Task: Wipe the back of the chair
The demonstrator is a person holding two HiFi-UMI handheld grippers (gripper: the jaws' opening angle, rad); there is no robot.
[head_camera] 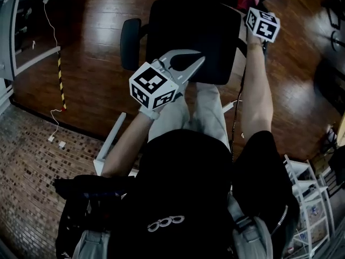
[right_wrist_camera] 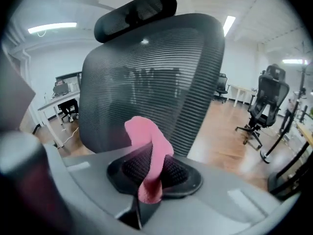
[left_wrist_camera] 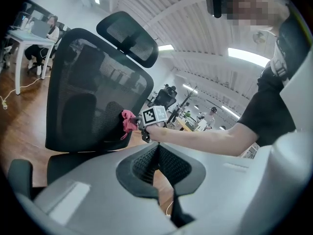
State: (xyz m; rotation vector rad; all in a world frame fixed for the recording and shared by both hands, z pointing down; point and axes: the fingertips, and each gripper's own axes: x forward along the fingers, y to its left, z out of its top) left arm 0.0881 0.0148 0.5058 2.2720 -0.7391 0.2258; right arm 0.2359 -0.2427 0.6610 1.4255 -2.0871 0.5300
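- Our right gripper (right_wrist_camera: 149,169) has its jaws clamped on a pink cloth (right_wrist_camera: 145,138).
- The cloth touches the lower side edge of the office chair's black mesh back (right_wrist_camera: 161,67), below the headrest (right_wrist_camera: 134,11).
- Our left gripper (left_wrist_camera: 157,161) hangs clear of the chair, its jaws drawn together with nothing between them.

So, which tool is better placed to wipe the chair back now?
Right: the right tool grips the pink cloth close by the chair back. The left tool is shut on nothing.
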